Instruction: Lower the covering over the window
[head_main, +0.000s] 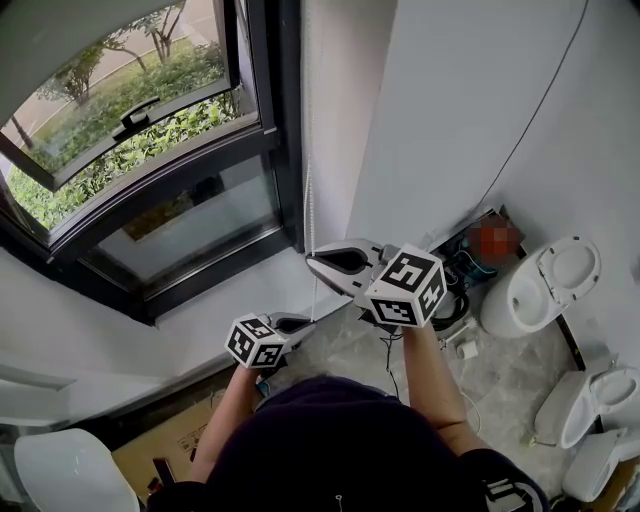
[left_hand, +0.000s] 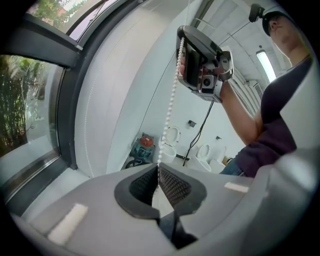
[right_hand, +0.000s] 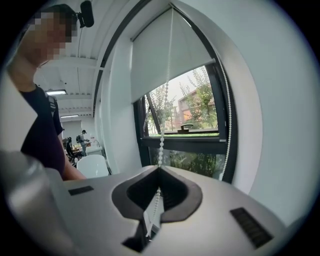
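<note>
Left hand-held gripper (left_hand: 158, 168) is closed on the white bead chain (left_hand: 170, 107), with the beads pinched between its jaw tips. Right hand-held gripper (right_hand: 159, 169) holds the same chain higher up, its jaws also closed on it. The chain hangs just beside the window (head_main: 150, 170), where the roller blind (right_hand: 165, 55) covers only the upper part of the glass.

The bead chain (right_hand: 161, 144) looks like glossy white plastic. The blind (right_hand: 150, 60) is matt pale cloth. The window frame (head_main: 281, 100) is smooth dark metal. The toilet (head_main: 545, 287) is shiny white ceramic.
</note>
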